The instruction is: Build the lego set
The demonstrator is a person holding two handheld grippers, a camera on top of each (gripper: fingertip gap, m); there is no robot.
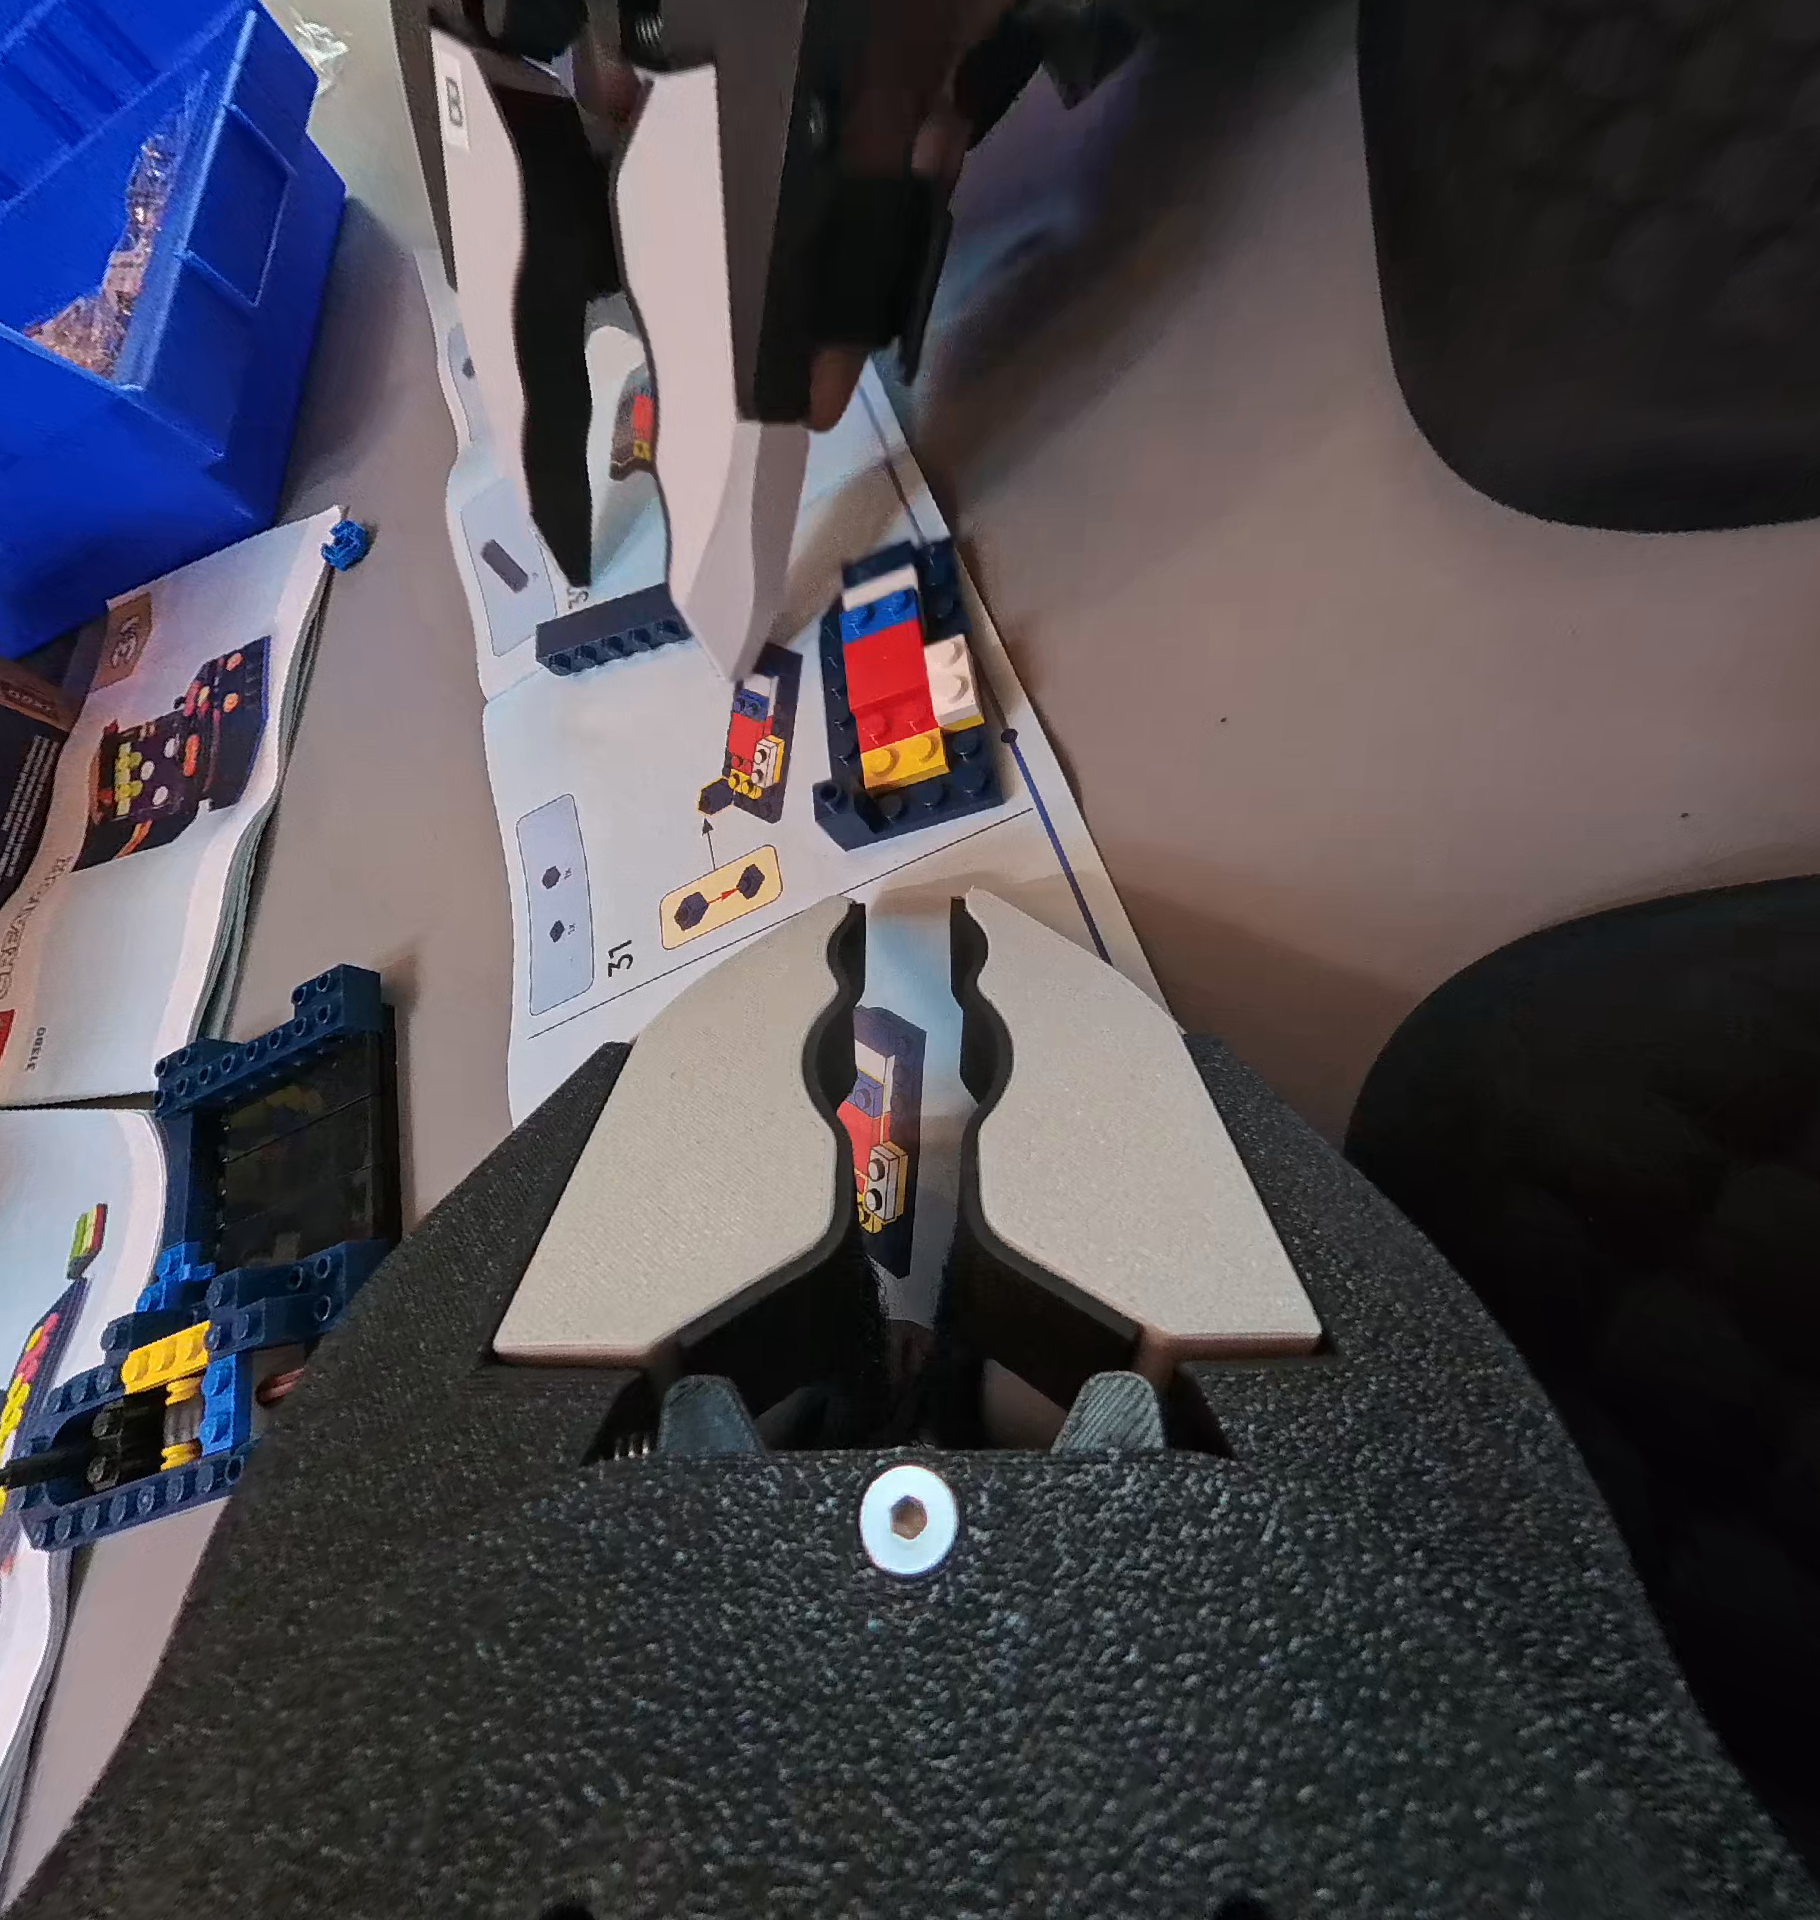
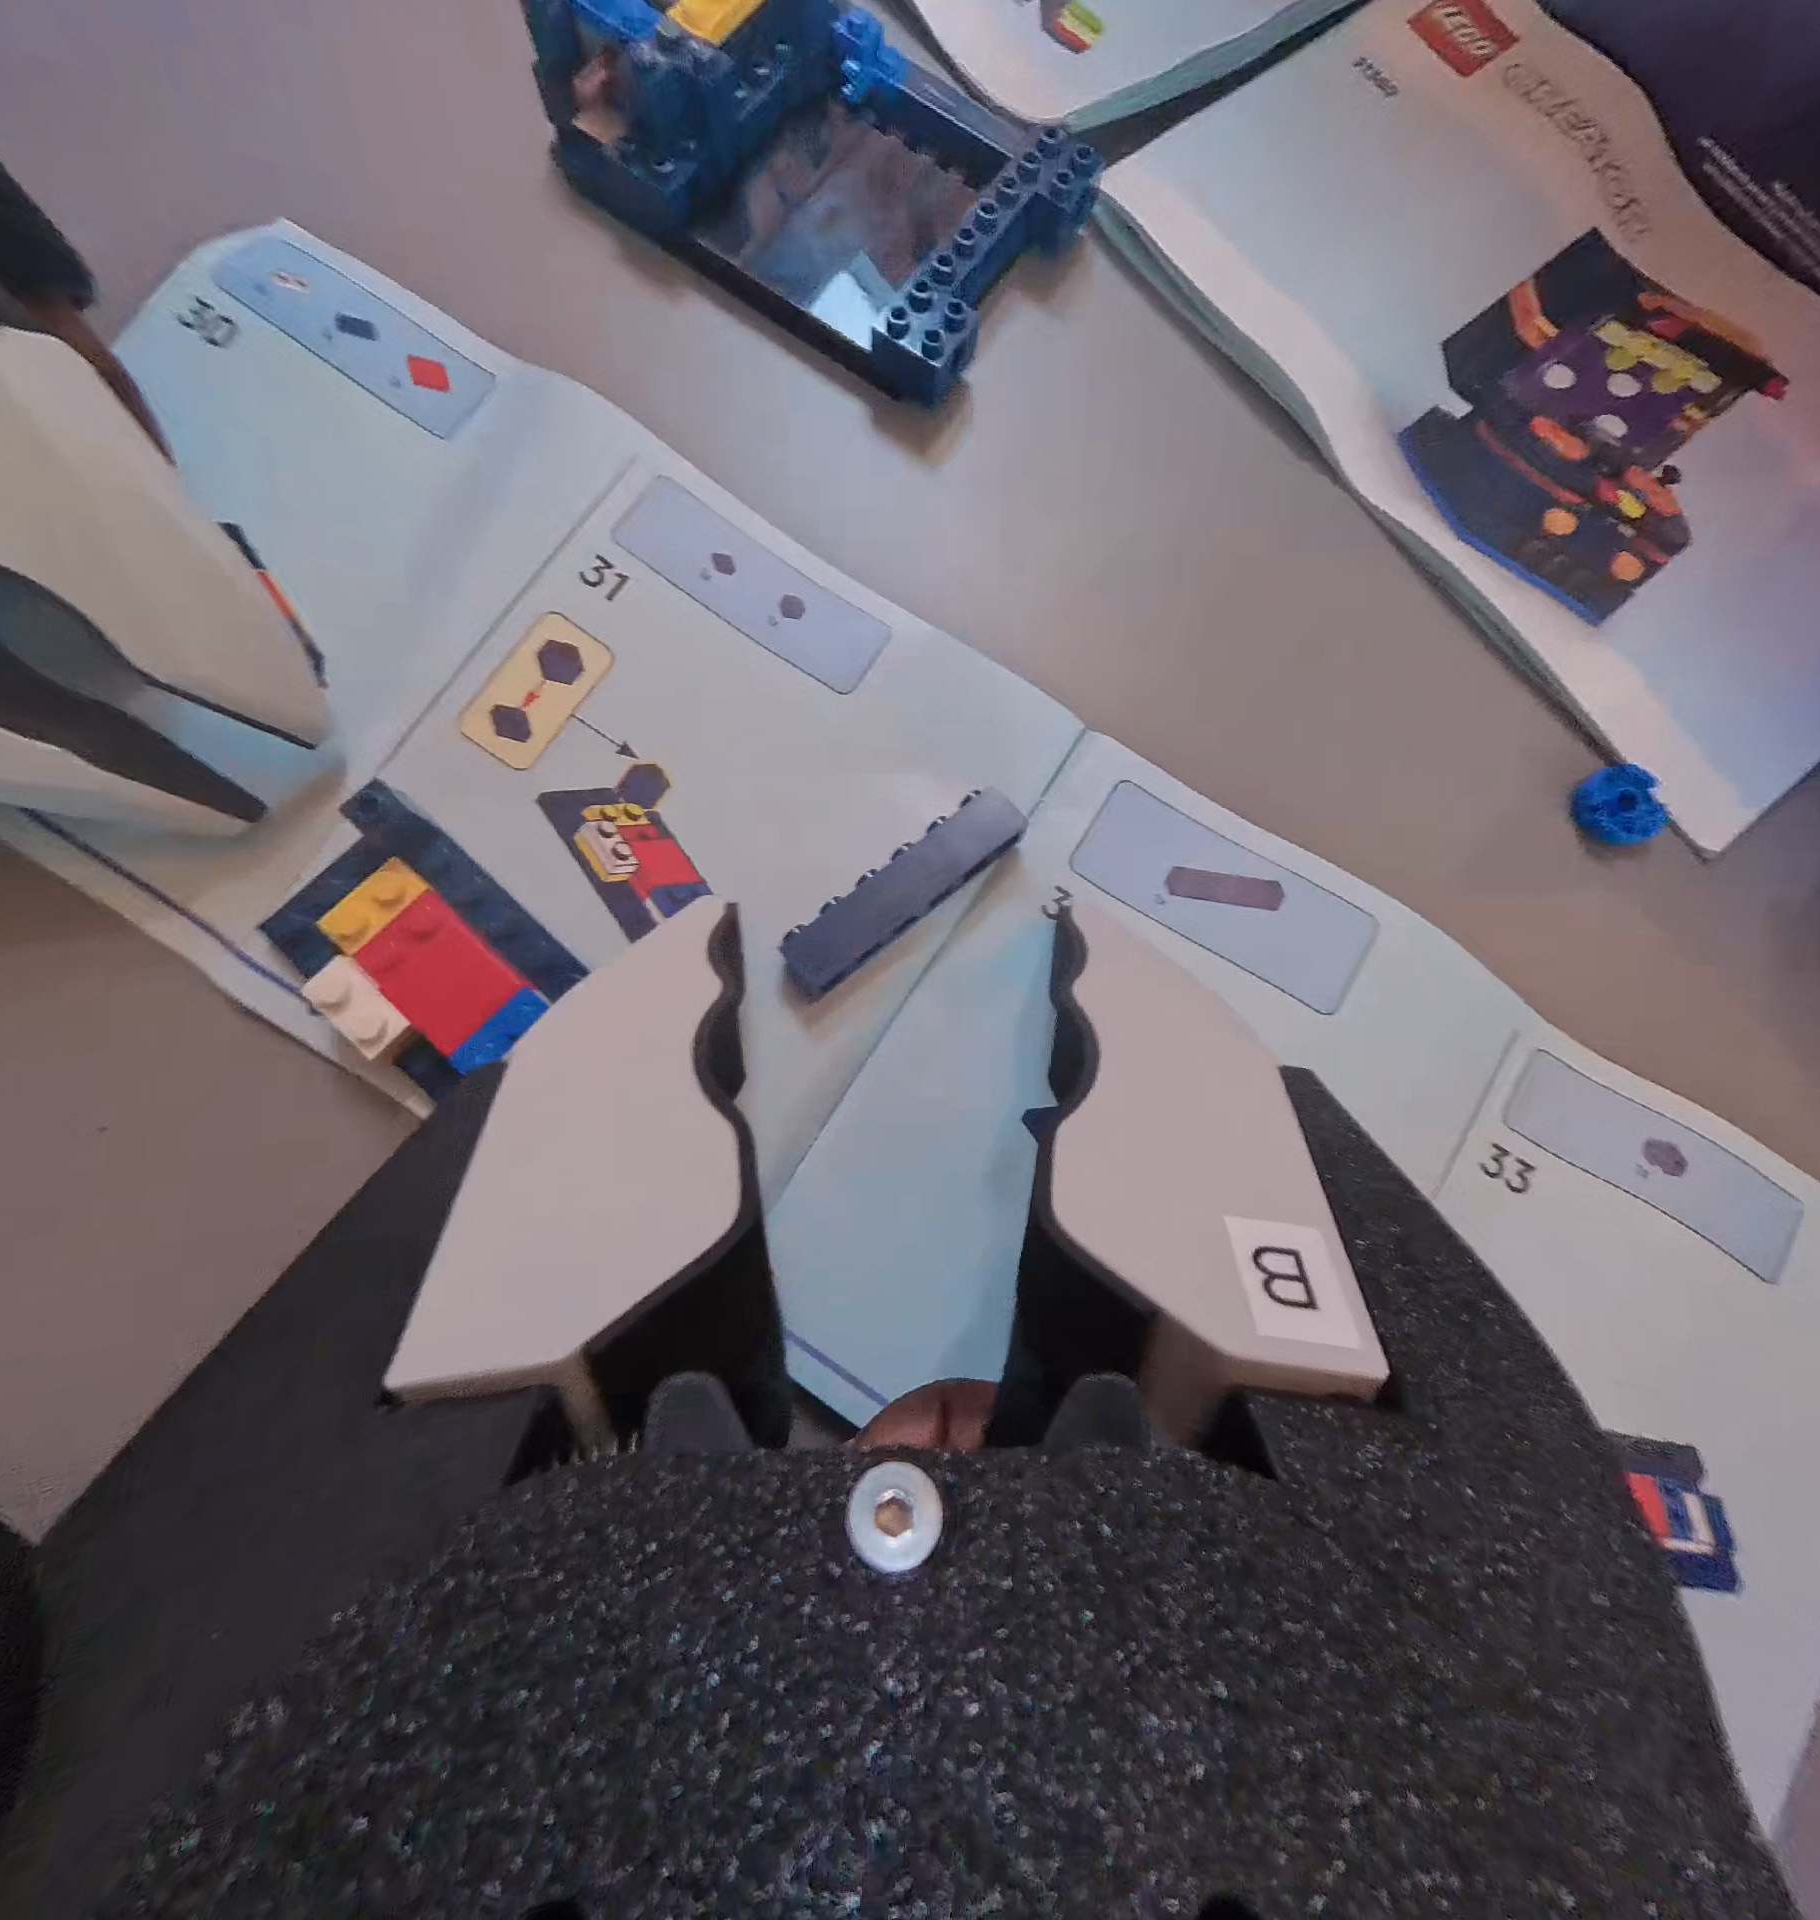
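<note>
On the open instruction booklet (image 2: 885, 1195) lying flat on the surface, the right gripper (image 2: 895, 914) hovers with jaws released just near a loose dark blue brick (image 2: 901, 894), while the left gripper (image 1: 906, 909), jaws slightly parted and empty, faces the small brick assembly (image 1: 906, 696).

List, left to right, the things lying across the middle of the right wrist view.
Other gripper → small brick build → long dark blue brick → small blue piece.
</note>
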